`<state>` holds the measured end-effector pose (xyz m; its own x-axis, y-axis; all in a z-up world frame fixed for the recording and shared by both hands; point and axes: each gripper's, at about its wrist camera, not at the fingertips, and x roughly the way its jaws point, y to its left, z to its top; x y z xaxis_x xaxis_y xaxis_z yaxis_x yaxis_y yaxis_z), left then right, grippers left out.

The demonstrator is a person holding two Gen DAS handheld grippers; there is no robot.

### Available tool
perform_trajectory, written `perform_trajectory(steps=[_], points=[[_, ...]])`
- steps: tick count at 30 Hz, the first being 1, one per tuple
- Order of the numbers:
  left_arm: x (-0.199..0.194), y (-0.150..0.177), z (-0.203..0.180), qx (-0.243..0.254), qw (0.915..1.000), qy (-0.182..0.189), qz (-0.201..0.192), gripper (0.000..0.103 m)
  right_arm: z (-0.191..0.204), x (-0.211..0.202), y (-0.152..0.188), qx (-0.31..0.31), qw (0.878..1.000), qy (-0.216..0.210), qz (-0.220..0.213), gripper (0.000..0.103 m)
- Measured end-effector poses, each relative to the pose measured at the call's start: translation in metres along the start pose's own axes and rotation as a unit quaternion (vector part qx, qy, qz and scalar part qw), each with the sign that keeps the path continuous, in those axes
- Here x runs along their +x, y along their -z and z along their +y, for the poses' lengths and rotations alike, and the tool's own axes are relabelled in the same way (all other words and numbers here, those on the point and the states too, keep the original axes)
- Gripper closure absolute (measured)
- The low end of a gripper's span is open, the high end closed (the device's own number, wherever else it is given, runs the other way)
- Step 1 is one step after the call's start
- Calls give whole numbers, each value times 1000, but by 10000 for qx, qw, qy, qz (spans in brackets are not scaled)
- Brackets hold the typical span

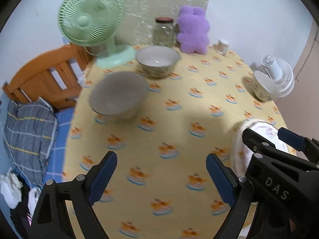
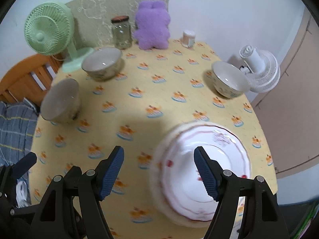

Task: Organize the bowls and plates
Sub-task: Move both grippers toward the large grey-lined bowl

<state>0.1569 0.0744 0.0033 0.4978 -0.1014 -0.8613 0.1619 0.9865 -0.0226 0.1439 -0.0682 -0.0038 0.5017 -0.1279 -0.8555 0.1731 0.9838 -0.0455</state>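
Both grippers hang above the worktop (image 2: 179, 91) with nothing in them. The left gripper (image 1: 161, 177) has its fingers spread wide over bare cloth. The right gripper (image 2: 158, 173) also has its fingers apart and empty; one finger shows in front of the plates (image 2: 229, 159) without pressing on them.

The plates look like a stack, white with red rim lines, at about 4 o'clock on the worktop, nearest the right gripper. 3 bowls stand apart from each other: a grey bowl (image 2: 59, 103) at 9 o'clock, a second bowl (image 2: 102, 63) at 11 o'clock just beside the green fan (image 2: 47, 31), and a third bowl (image 2: 229, 82) at 2 o'clock touching or nearly touching the white fan (image 2: 261, 69).

Judging by this, the plates seem gathered and the bowls remain to be nested. The next move likely calls for 1 gripper to reach a bowl's rim, close on it, and carry it to another bowl. The third bowl needs care, as the white fan crowds it.
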Motion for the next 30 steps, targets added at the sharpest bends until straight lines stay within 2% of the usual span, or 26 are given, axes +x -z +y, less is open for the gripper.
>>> perform_trajectory(steps=[6,14,17,20,26,30], points=[[5,-18,37,-136,9999,-84,-54,11,39,1,-21,-49,9998,-159,-69,28],[30,-42,73,-467,9985,-281,-55,6,82,24,-57,-310,9980,-516,-188,28],[40,-51,84,-545,9979,-346,-40,5,92,37,-69,-320,9971,-655,-202,28],[48,-61,92,-575,9965,-591,-115,5,100,48,-77,-297,9966,-725,-241,27],[74,-75,105,-680,9959,-589,-66,6,118,73,-95,-269,9970,-703,-195,27],[91,-81,110,-643,9963,-568,-51,16,126,89,-102,-319,9969,-708,-151,27]])
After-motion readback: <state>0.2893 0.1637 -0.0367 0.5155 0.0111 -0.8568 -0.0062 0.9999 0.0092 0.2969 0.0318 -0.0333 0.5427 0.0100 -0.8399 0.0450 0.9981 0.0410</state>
